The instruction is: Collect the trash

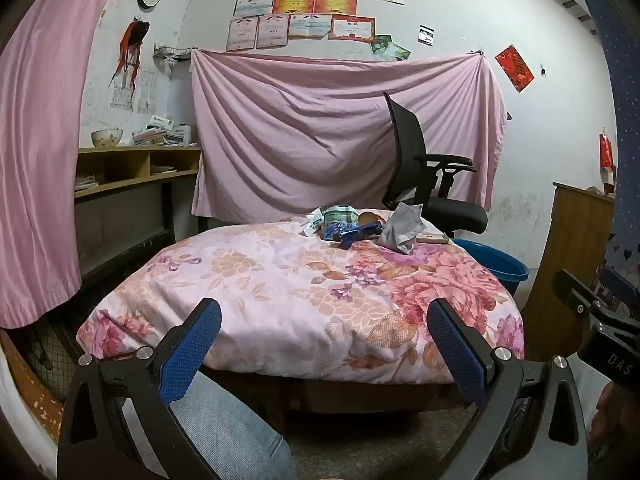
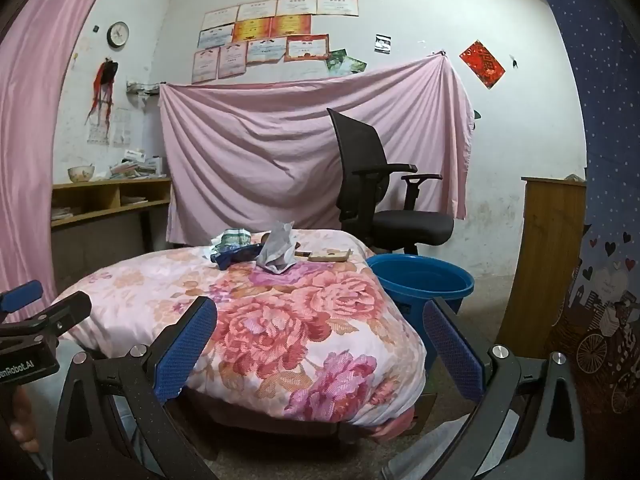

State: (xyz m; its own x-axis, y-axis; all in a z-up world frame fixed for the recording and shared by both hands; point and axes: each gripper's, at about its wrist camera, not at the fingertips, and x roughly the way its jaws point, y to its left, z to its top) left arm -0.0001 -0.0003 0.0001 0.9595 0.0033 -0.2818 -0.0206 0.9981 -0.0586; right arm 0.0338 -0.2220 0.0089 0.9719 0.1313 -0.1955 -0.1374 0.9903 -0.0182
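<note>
A pile of trash lies at the far end of the floral quilt: a crumpled grey wrapper, a blue wrapper and a green-and-white packet. The same grey wrapper, blue wrapper and packet show in the right wrist view. A blue basin stands on the floor right of the quilt. My left gripper is open and empty, near the quilt's front edge. My right gripper is open and empty, also well short of the trash.
A black office chair stands behind the quilt by a hung pink sheet. A wooden shelf is at the left, a wooden cabinet at the right. A flat tan object lies beside the trash.
</note>
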